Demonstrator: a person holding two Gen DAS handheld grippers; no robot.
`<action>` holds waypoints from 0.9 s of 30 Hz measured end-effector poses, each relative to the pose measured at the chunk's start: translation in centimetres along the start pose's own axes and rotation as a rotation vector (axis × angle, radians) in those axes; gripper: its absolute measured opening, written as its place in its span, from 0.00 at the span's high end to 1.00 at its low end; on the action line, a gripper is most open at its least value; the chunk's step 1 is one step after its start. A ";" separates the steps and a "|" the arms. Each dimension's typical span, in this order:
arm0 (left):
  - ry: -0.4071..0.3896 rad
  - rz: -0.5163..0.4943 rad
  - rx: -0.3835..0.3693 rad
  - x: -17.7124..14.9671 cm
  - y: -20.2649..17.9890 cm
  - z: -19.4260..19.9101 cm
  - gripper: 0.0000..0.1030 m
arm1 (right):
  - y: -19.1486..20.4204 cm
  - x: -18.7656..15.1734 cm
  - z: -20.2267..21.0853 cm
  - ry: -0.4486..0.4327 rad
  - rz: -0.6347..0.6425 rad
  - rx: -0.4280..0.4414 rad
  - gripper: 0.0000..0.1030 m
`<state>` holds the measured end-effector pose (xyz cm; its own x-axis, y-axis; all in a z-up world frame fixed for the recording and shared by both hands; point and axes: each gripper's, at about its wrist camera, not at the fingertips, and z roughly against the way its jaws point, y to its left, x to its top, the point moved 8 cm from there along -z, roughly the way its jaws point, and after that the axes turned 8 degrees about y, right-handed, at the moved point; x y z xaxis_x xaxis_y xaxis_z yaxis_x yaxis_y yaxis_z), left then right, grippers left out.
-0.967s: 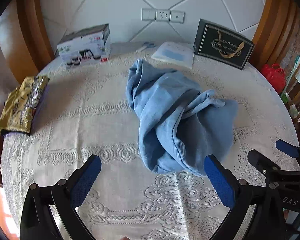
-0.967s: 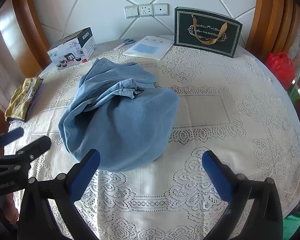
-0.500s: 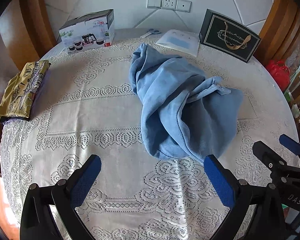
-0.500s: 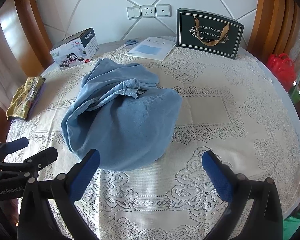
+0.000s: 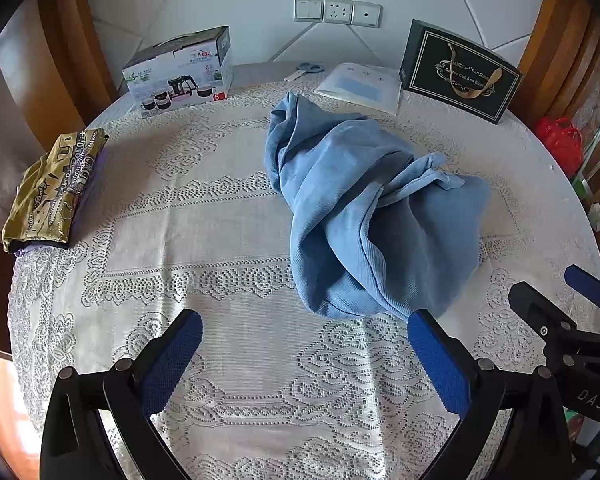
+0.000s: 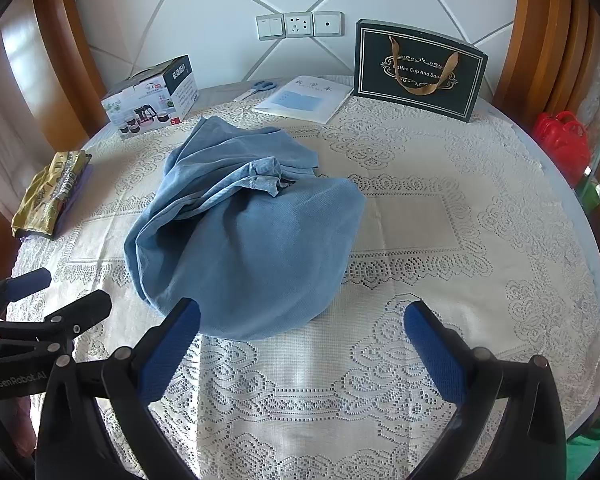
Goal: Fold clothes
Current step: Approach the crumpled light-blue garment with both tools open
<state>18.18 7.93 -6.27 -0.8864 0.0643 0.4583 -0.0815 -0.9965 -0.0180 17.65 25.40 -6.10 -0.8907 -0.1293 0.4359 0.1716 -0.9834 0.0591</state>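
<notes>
Left wrist view: both hand-held grippers, left point(image 5: 305, 354) and right point(image 6: 302, 346), gape empty; the crumpled garment point(image 5: 364, 216) hides its own shape on the desk point(image 5: 220, 220).

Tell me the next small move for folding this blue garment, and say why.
Probably ease the left hand-held gripper forward and down onto the near edge of the blue garment. The garment lies bunched on the lace tablecloth, and both grippers, the right hand-held gripper included, are open, short of it and holding nothing. It likely needs spreading flat first.
</notes>
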 end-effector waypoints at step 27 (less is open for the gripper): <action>0.060 -0.061 -0.004 -4.0 -3.0 3.2 0.00 | 0.5 0.3 -0.6 0.021 0.024 -0.019 0.00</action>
<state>23.41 10.51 -5.16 -0.9053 0.1280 0.4050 -0.1380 -0.9904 0.0046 17.17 24.76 -6.47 -0.8952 -0.1557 0.4176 0.1856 -0.9821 0.0317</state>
